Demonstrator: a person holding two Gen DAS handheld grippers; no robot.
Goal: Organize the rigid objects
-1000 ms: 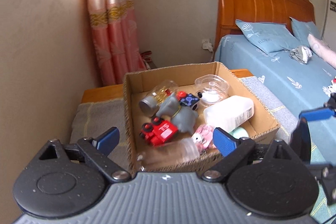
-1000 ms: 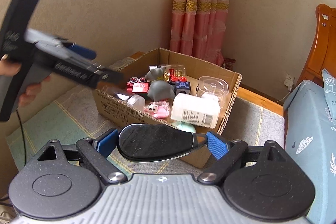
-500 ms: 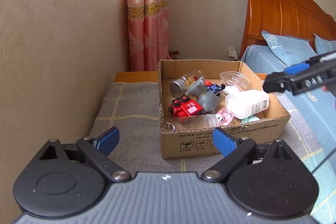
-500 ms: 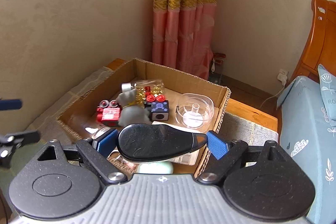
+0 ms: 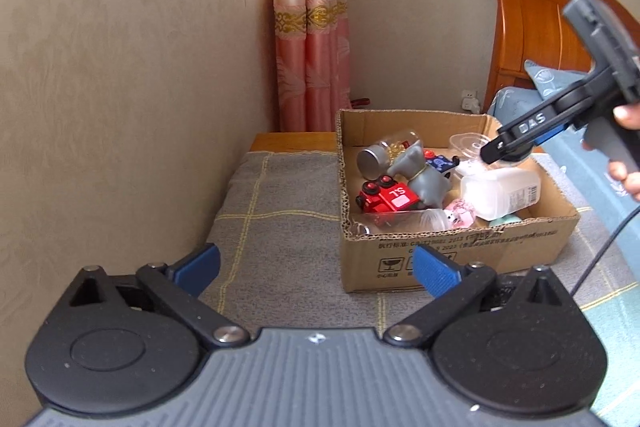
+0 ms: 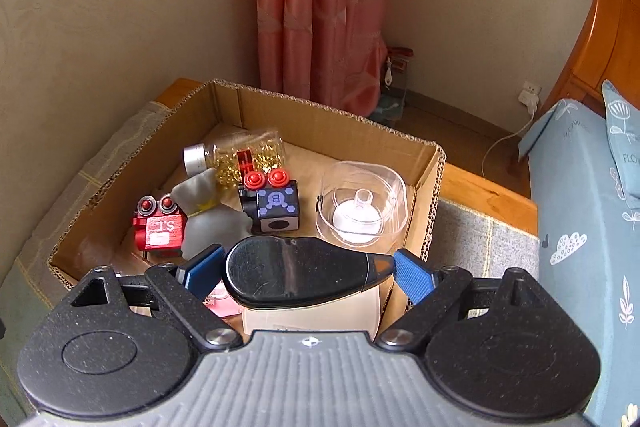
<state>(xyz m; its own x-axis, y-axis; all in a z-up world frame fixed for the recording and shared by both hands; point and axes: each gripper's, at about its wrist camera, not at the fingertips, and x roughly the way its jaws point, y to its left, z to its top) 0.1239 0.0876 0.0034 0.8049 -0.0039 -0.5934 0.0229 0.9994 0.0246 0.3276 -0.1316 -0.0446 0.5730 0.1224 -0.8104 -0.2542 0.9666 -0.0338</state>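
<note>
Left gripper [image 5: 316, 269]: bottom centre of the left wrist view; jaws opening, spread wide, nothing between the blue pads; it sits over the grey checked cloth [image 5: 280, 211] that covers the table, just left of the cardboard box [image 5: 460, 251].

Right gripper [image 6: 306, 269]: bottom centre of the right wrist view; pads closed on a black teardrop-shaped object [image 6: 300, 267], broad end at the left pad, pointed orange-tipped end at the right pad; what kind of object it is cannot be told with certainty. The held object hangs above the near right part of the box; a white container [image 6: 312, 315] lies directly beneath it. In the left wrist view the right gripper enters from the upper right, gripped by a hand [image 5: 626, 147], its tip above the far right corner of the box.

Box contents, right wrist view:
- glass jar with silver lid and gold contents [image 6: 236, 153], on its side, far left;
- red toy block with two round knobs [image 6: 160, 223], centre left;
- grey soft figure [image 6: 212, 215], touching the red block;
- black and blue cube with red knobs [image 6: 274, 205], centre;
- clear plastic dish [image 6: 362, 205], right, against the box wall;
- pink item [image 6: 222, 301], partly hidden behind the left pad.

Pink curtain [image 6: 316, 7]: upper centre; blue-covered bed [image 6: 580, 207]: right edge.
</note>
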